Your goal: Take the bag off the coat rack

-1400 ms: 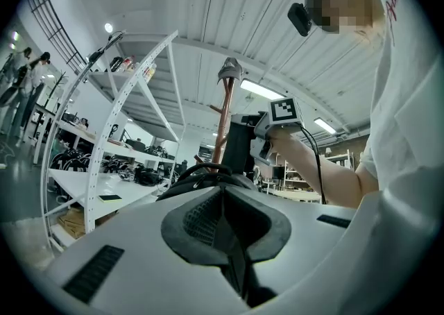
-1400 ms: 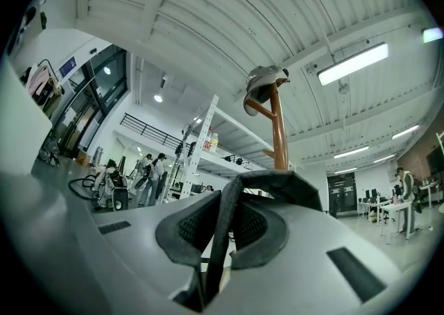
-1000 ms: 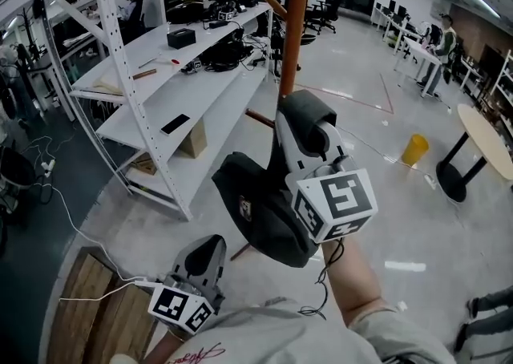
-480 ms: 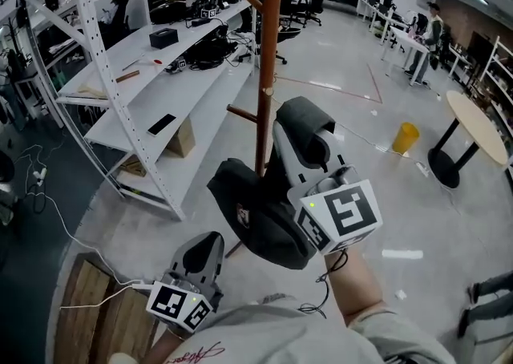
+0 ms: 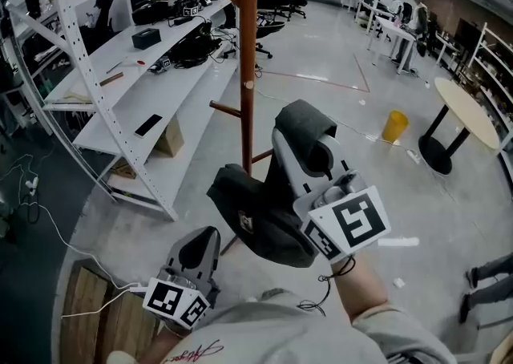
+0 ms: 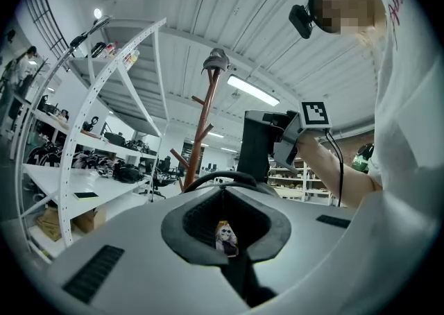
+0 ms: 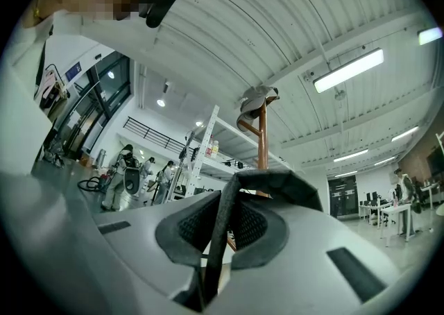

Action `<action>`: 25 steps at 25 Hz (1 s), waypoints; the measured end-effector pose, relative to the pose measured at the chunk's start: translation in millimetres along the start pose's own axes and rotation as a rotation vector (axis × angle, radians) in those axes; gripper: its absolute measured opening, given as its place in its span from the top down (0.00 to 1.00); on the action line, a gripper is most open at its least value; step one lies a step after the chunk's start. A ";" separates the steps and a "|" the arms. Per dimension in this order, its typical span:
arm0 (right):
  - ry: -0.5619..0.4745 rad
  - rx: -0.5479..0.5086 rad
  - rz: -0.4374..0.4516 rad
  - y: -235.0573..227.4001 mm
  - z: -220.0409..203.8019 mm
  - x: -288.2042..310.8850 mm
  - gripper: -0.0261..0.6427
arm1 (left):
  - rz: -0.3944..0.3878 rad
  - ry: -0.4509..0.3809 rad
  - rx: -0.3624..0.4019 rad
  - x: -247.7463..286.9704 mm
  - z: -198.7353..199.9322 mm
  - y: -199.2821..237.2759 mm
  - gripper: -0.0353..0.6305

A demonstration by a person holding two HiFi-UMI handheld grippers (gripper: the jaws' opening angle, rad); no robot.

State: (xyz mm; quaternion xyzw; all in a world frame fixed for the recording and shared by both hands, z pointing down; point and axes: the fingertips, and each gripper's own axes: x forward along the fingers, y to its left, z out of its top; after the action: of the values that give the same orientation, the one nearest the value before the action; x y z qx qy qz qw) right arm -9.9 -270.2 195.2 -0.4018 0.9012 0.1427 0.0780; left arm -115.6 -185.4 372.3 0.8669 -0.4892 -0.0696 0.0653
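Observation:
A dark bag [image 5: 256, 222] hangs free of the brown wooden coat rack [image 5: 248, 58], in front of the pole's lower part. My right gripper [image 5: 301, 123] is shut on the bag's strap [image 7: 223, 227], which runs up between the pads and drapes over the jaw tips. Beyond those jaws stands the coat rack [image 7: 262, 141] with a grey cap [image 7: 254, 107] on top. My left gripper [image 5: 200, 244] stays low near my body, shut and holding nothing. Its own view looks up at the rack [image 6: 203, 133] and at the right gripper [image 6: 281, 139].
White metal shelving [image 5: 120, 90] with cables and boxes runs along the left. A wooden pallet [image 5: 92, 318] lies at the lower left. A round table [image 5: 465, 118] and a yellow bin [image 5: 393, 126] stand to the right on the grey floor. People are working at desks far behind.
In the head view the rack pole has slid left, out from behind the right gripper. The bag stays in the right gripper's hold. The left gripper has barely moved.

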 end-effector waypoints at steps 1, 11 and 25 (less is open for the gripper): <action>0.003 -0.003 0.000 0.0 -0.3 -2.8 0.90 | -0.004 -0.001 -0.001 1.1 0.2 -0.7 0.91; 0.028 0.029 -0.010 4.3 -12.6 -31.4 0.90 | -0.019 0.005 -0.001 4.7 1.9 -5.9 0.91; 0.043 0.111 0.060 28.1 -32.6 -51.9 0.90 | -0.031 0.005 0.014 14.3 3.9 -6.5 0.91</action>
State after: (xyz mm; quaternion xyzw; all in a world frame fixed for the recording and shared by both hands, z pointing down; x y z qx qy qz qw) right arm 2.9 -226.3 244.9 -0.3725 0.9208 0.0862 0.0766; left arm -103.6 -194.4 366.5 0.8750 -0.4760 -0.0651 0.0593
